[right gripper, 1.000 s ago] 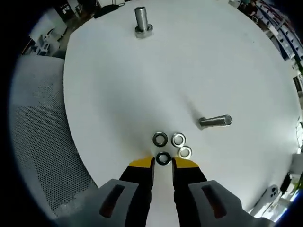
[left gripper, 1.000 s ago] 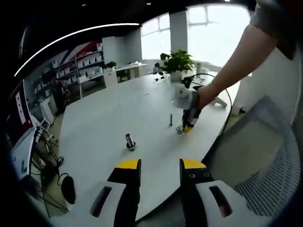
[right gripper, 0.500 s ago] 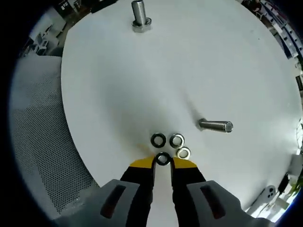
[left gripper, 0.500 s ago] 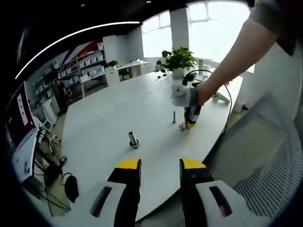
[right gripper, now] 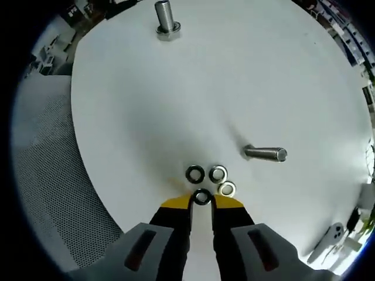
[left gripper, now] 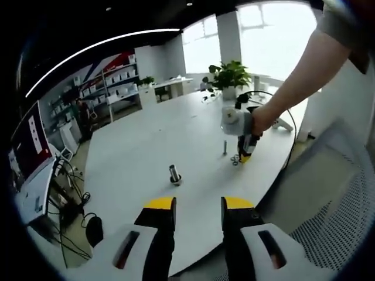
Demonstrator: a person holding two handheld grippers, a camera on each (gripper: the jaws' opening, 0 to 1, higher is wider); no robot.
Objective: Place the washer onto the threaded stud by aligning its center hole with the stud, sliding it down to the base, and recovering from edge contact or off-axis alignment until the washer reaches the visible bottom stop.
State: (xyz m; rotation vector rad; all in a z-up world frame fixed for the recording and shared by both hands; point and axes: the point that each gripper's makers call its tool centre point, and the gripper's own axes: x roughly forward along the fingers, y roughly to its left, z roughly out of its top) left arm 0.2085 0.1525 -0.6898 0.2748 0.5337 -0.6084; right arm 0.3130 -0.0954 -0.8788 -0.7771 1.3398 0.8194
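Note:
On the white table a dark washer lies between the yellow tips of my right gripper, whose jaws stand narrow and touch it on both sides. Three more washers lie just beyond it. The threaded stud stands upright on its hex base at the far side. A second bolt stands to the right of the washers. In the left gripper view the stud stands ahead of my left gripper, which is open and holds nothing. The right gripper, in a person's hand, points down at the washers.
A grey mesh chair sits off the table's edge beside the right gripper, also seen as a mesh seat. A potted plant stands at the table's far end. A monitor and cables are at the left.
The right gripper's jaws have drawn in around the dark washer, which lay just ahead of the tips a second ago. The left gripper view has shifted slightly; the stud has not moved.

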